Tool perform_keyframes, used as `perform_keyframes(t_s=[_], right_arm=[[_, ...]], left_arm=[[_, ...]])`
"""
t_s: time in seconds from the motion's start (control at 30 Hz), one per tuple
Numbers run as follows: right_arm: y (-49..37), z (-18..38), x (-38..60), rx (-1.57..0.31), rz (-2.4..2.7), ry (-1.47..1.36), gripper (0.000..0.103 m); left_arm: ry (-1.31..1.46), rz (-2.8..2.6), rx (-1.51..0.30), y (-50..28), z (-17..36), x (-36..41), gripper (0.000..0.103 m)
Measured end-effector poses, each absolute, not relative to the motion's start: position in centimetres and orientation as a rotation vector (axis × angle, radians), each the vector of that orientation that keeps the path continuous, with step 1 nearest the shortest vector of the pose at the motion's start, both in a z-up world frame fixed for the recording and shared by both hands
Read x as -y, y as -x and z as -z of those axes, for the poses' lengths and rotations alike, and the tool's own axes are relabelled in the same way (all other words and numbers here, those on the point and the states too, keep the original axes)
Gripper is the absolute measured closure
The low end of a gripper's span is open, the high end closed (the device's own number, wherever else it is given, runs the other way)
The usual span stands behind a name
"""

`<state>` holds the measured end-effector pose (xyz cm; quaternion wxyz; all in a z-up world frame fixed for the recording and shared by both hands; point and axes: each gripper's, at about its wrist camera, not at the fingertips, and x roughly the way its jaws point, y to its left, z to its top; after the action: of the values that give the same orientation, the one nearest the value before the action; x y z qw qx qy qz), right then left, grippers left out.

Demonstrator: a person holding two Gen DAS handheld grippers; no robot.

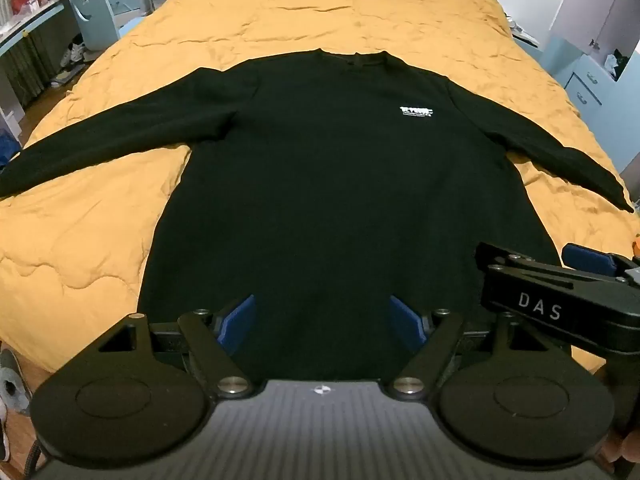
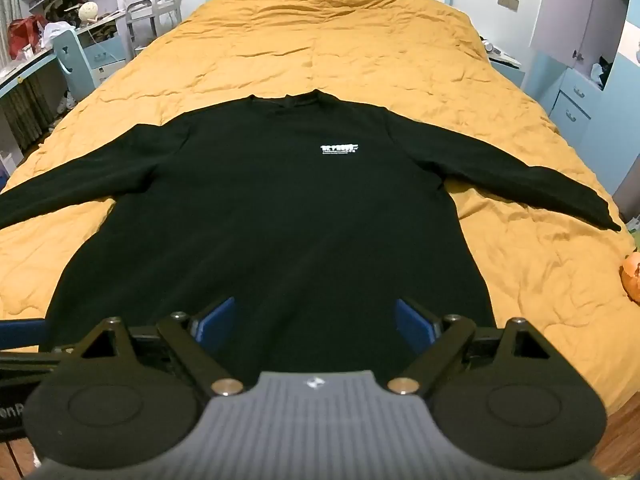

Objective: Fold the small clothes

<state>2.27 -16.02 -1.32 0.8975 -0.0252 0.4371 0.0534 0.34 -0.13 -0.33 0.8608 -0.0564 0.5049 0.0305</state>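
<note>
On the big bed (image 2: pixel 360 40), which is covered by a yellow quilt (image 1: pixel 320 12), a black sweater (image 1: pixel 320 184) lies flat on its back with the front facing up. The bed takes up most of the room, and it gives a wide soft place to spread clothes out. The sweater has its neck pointing to the far end and its bottom edge close to the two tools. Its left sleeve (image 1: pixel 100 136) and its right sleeve (image 2: pixel 520 176) are stretched out to the sides, so every part is easy to reach before folding starts. A small white label (image 2: pixel 339 149) sits on the chest. The left gripper (image 1: pixel 322 322) hangs over the bottom edge of the sweater, and its jaws are wide open with nothing in them. The right gripper (image 2: pixel 314 322) is just beside it, over the same edge, and its jaws are wide open and empty too. Both tools point down at the cloth, which looks like getting ready for a first grab. No fold has been made yet, so the job is at its very start. A small orange thing (image 2: pixel 632 272) sits at the right edge of the bed, too cut off to name.
</note>
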Motion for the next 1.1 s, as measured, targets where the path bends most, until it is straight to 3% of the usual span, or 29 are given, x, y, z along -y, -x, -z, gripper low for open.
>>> perform_keyframes(t_s=[1.1], right_arm=[[-2.98,1.26,16.64,-0.922,-0.108,0.039,0.02]], left_arm=[[0.112,-0.061,-1.076,-0.69,0.8,0.43,0.014]])
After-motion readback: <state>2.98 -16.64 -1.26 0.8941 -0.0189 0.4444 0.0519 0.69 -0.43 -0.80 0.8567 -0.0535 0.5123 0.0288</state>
